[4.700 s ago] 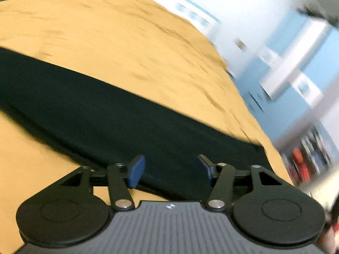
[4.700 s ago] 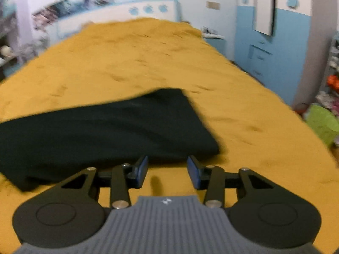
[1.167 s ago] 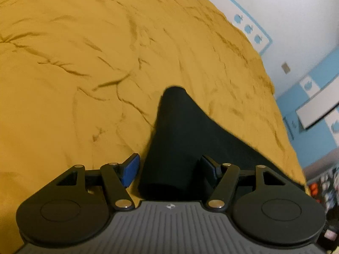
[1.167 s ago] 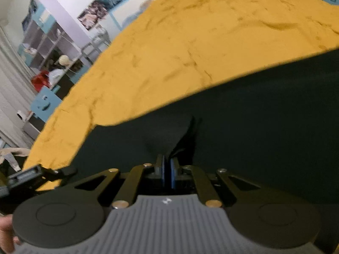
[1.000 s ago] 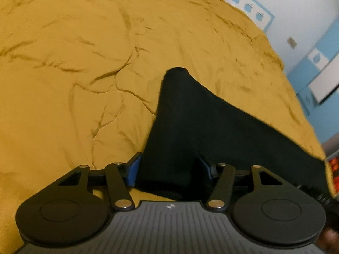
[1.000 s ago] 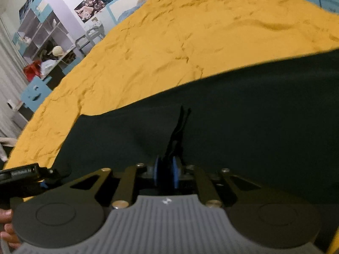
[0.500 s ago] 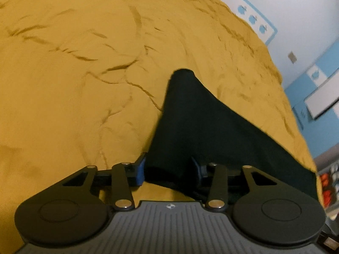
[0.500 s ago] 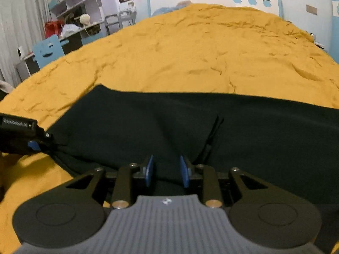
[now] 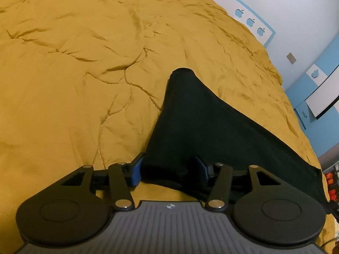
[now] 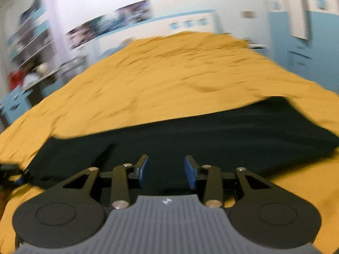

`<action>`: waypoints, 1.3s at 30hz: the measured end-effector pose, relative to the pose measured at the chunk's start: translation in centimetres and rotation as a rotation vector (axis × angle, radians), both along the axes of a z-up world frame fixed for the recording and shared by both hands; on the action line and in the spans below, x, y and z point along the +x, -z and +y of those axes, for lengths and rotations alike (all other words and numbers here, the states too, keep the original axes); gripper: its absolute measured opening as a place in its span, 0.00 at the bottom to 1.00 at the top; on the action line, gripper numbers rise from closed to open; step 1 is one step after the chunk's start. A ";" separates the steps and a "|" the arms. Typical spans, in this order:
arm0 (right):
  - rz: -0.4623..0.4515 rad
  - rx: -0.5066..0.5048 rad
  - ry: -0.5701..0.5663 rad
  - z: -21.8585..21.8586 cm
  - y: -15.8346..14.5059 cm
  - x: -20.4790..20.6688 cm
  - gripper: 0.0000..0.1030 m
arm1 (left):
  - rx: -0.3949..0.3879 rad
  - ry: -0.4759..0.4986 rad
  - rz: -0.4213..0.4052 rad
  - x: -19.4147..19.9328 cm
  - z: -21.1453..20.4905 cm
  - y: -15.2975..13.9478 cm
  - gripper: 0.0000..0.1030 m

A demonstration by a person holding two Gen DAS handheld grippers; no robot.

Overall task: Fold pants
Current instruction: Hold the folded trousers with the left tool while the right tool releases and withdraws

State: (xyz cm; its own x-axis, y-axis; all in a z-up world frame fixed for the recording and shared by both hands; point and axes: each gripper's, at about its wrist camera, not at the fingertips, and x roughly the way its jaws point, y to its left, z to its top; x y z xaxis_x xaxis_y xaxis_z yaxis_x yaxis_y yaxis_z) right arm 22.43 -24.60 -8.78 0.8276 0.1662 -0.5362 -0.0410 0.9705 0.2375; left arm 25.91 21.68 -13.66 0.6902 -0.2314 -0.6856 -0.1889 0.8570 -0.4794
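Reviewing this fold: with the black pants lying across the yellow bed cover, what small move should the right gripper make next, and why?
Probably carry the right gripper, whose jaws have just been opening with nothing between them, toward the far end of the black pants. The pants lie in a long band on the yellow bed cover, and the left gripper already straddles the near end.

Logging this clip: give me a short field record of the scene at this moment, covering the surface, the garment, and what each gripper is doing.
surface: bed with mustard yellow cover
garment: black pants, lying flat in a long band across the bed
left gripper: jaws apart, astride the pants' near corner, not clamped
right gripper: jaws just been opening, nothing between them, above the pants
image quality: right wrist view blurred
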 end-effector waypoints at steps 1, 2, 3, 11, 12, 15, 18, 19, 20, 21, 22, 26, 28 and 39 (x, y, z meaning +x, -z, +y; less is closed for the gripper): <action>0.002 0.007 0.050 -1.9 -0.1 -0.3 0.34 | -0.002 -0.001 -0.001 0.0 0.0 0.0 0.60; 0.008 0.014 0.100 -3.6 -0.1 -0.5 0.35 | -0.004 -0.003 -0.002 0.0 0.0 0.1 0.60; 0.014 0.024 0.140 -5.1 0.0 -0.7 0.36 | -0.007 -0.004 -0.003 -0.1 0.0 0.1 0.60; 0.095 0.365 0.484 -16.4 3.0 -1.0 0.38 | -0.003 -0.004 -0.005 -0.1 0.0 0.3 0.60; 0.097 0.428 0.519 -17.5 3.8 -1.0 0.38 | -0.002 -0.005 -0.006 -0.2 0.0 0.2 0.60; 0.073 0.531 0.563 -19.4 4.9 -0.6 0.38 | 0.001 -0.005 -0.006 -0.2 -0.1 0.2 0.60; 0.066 0.586 0.591 -20.1 5.4 0.8 0.39 | 0.001 -0.005 -0.006 -0.2 -0.1 0.2 0.61; 0.072 0.601 0.598 -20.3 5.6 1.3 0.40 | 0.000 -0.005 -0.006 -0.2 -0.1 0.2 0.61; 0.076 0.615 0.603 -20.5 6.0 1.6 0.40 | 0.000 -0.005 -0.006 -0.2 -0.2 0.3 0.61; 0.075 0.620 0.604 -20.5 6.1 1.9 0.39 | -0.001 -0.005 -0.007 -0.3 -0.2 0.3 0.61; 0.081 0.615 0.601 -20.6 6.2 2.3 0.37 | -0.002 -0.006 -0.008 -0.3 -0.2 0.3 0.61; 0.082 0.608 0.562 -20.3 6.2 2.6 0.18 | -0.010 -0.008 -0.012 -0.3 -0.1 0.4 0.61; 0.075 0.609 0.540 -20.2 5.9 2.6 0.12 | -0.013 -0.008 -0.014 -0.4 -0.1 0.5 0.61; -0.121 0.266 0.354 -13.1 -2.7 4.6 0.10 | -0.040 -0.009 -0.030 -0.5 0.1 0.9 0.63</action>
